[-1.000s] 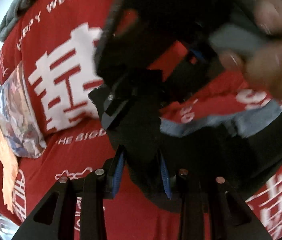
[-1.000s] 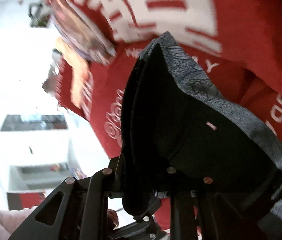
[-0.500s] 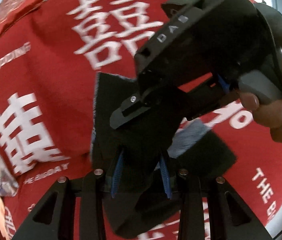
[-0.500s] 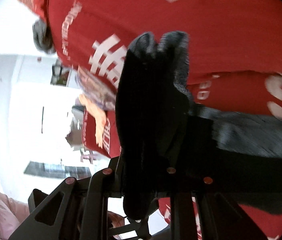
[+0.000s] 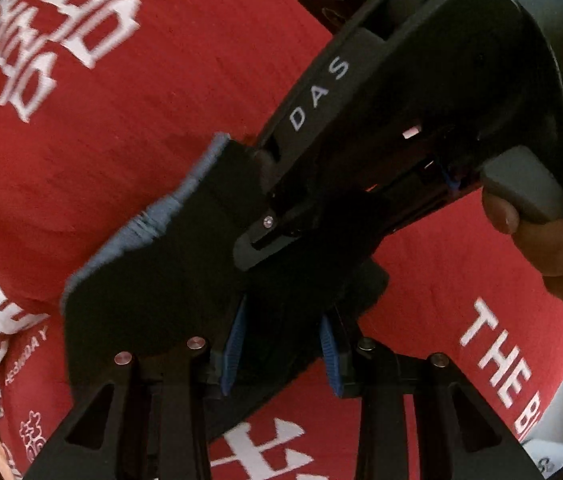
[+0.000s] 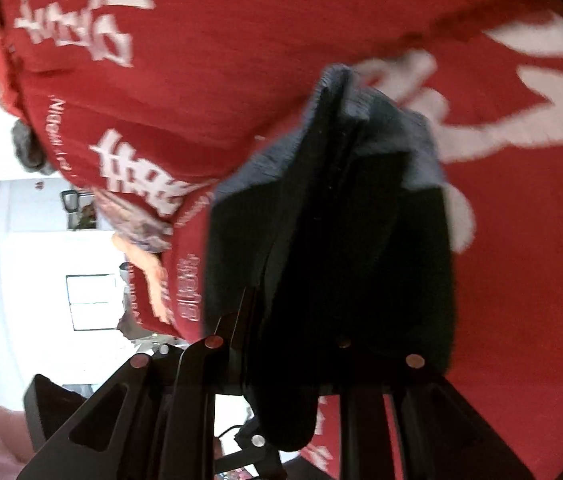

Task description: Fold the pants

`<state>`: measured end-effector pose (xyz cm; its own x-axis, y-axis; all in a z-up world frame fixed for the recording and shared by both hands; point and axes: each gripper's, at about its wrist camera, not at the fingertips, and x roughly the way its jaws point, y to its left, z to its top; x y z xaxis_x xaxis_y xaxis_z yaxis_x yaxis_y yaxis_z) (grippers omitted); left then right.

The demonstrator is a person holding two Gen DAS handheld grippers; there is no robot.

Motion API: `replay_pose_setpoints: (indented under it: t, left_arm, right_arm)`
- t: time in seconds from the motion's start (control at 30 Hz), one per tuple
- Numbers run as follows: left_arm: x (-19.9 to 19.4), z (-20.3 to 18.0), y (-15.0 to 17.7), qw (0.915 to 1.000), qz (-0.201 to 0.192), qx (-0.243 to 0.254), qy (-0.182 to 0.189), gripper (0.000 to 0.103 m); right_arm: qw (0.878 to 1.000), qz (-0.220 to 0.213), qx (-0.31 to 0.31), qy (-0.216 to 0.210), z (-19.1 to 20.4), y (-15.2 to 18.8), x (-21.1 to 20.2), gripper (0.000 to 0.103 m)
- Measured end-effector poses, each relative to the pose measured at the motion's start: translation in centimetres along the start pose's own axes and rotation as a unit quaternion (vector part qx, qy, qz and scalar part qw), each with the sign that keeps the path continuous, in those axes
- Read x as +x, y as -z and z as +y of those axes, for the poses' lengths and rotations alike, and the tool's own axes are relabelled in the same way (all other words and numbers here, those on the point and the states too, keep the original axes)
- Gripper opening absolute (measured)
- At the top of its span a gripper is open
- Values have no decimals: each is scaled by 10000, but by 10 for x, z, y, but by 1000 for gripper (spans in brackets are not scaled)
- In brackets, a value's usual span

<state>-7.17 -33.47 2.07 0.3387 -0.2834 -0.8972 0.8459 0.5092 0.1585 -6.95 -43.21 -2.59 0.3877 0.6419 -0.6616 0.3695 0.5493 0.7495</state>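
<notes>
The pants (image 5: 153, 280) are dark, almost black, with a grey-blue edge, bunched and held above the red cloth (image 5: 161, 112). My left gripper (image 5: 281, 344) is shut on a fold of them between its blue pads (image 5: 233, 344). The right gripper's body, marked DAS, shows close ahead in the left wrist view (image 5: 401, 80), held by a hand (image 5: 561, 240). In the right wrist view the pants (image 6: 341, 240) drape over my right gripper (image 6: 281, 340), which is shut on them; its fingertips are hidden by the fabric.
The red cloth (image 6: 241, 60) with white characters and lettering covers the surface under both grippers. A patterned folded item (image 6: 141, 224) and an orange item (image 6: 149, 272) lie near its far edge. A grey garment (image 6: 25, 148) lies at that edge too. White room beyond.
Both grippers have swung with the pants across the red cloth. The right gripper has come closer to the left one, and the pants are bunched more tightly between them.
</notes>
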Motion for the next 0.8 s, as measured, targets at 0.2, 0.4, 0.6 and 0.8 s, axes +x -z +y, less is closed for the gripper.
replay_pose_setpoints:
  t: [0.2,0.4,0.6,0.8]
  left_arm:
    - [-7,5,7,9998,152,-47,86,58]
    - [-39,46,12,9989,122,-447,-93,65]
    - [-45,108,22,9907,355,-1190,-557,65]
    - [-1,157,70,9664,1350,-2102,-598,80]
  right_arm:
    - [9995,8,49,316,-8,2,4,27]
    - [9932,19,-331,1116,19,4,-3,36]
    - [9679,-397,-503,2430,44,17,-18,41]
    - [9634,-675,-749,2484,69,31,-21,26]
